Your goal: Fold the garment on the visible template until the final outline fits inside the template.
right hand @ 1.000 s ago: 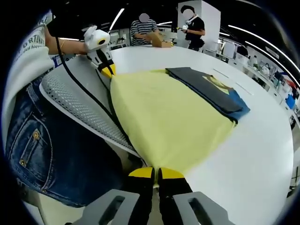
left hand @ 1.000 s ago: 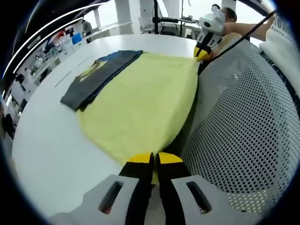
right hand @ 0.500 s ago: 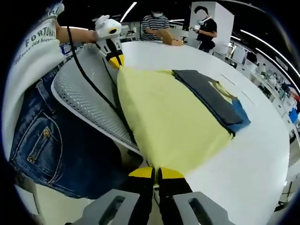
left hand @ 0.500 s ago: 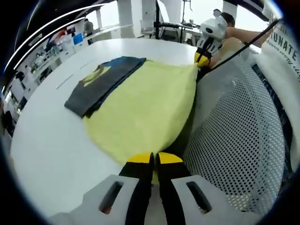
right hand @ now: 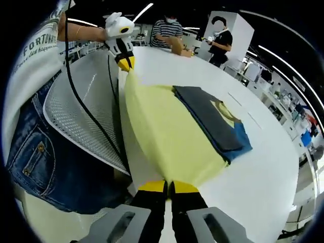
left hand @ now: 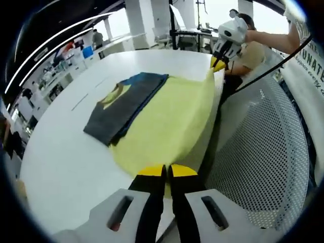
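Observation:
A yellow garment hangs stretched between both grippers, its far edge resting on the white table. My left gripper is shut on one near corner. My right gripper, seen at the upper right of the left gripper view, is shut on the other corner. In the right gripper view the yellow garment runs from my right gripper up to the left gripper. A folded dark grey garment with a blue piece under it lies along the yellow garment's far edge.
A white perforated mesh panel sits at the table's near side, beside the person's jeans. A black cable crosses the mesh. Two people stand at the far side of the table. Shelves with items line the room's edge.
Both grippers have lifted the yellow garment's near edge off the mesh and carried it toward the dark folded garment. The cloth now looks narrower and steeper.

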Motion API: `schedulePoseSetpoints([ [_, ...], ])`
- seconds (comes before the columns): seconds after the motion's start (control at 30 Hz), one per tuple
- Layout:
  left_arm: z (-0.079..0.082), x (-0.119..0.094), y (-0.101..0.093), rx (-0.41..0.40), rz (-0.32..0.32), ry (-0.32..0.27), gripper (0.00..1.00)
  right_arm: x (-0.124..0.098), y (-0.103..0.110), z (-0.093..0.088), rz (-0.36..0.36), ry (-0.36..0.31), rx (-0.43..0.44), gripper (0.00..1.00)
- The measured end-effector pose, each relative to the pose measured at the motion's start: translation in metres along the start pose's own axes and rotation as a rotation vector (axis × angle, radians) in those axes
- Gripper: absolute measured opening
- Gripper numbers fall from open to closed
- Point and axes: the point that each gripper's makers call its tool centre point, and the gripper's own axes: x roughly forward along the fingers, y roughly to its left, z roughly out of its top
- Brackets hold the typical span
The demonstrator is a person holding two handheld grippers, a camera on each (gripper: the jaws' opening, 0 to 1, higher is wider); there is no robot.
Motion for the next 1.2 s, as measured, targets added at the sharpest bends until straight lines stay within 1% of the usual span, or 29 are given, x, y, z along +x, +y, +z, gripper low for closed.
schedulePoseSetpoints([
  [0.13, 0.005, 0.003, 0.012, 0.03, 0.026, -0.013, 0.01, 0.002, -0.009, 0.002, -0.016, -0.004, -0.005, 0.0],
  [0.3, 0.01, 0.006, 0.026, 0.042, 0.045, -0.024, 0.01, 0.005, -0.021, 0.008, -0.035, -0.01, -0.016, 0.0],
  [0.6, 0.025, 0.01, 0.05, 0.06, 0.079, -0.053, 0.01, 0.007, -0.045, 0.017, -0.077, -0.018, -0.037, 0.0],
  [0.67, 0.029, 0.009, 0.054, 0.063, 0.09, -0.069, 0.01, 0.006, -0.05, 0.019, -0.095, -0.021, -0.041, 0.0],
  [0.77, 0.031, 0.01, 0.06, 0.058, 0.099, -0.078, 0.01, 0.007, -0.061, 0.023, -0.121, -0.03, -0.039, 0.0],
  [0.87, 0.034, 0.012, 0.067, 0.066, 0.113, -0.079, 0.01, 0.009, -0.072, 0.03, -0.149, -0.045, -0.034, 0.0],
  [1.0, 0.038, 0.014, 0.075, 0.061, 0.118, -0.082, 0.01, 0.012, -0.085, 0.035, -0.182, -0.045, -0.035, 0.0],
  [1.07, 0.04, 0.012, 0.082, 0.074, 0.135, -0.081, 0.01, 0.014, -0.092, 0.037, -0.192, -0.048, -0.03, 0.0],
  [1.2, 0.048, 0.01, 0.094, 0.063, 0.151, -0.111, 0.01, 0.016, -0.105, 0.043, -0.225, -0.056, -0.027, 0.0],
])
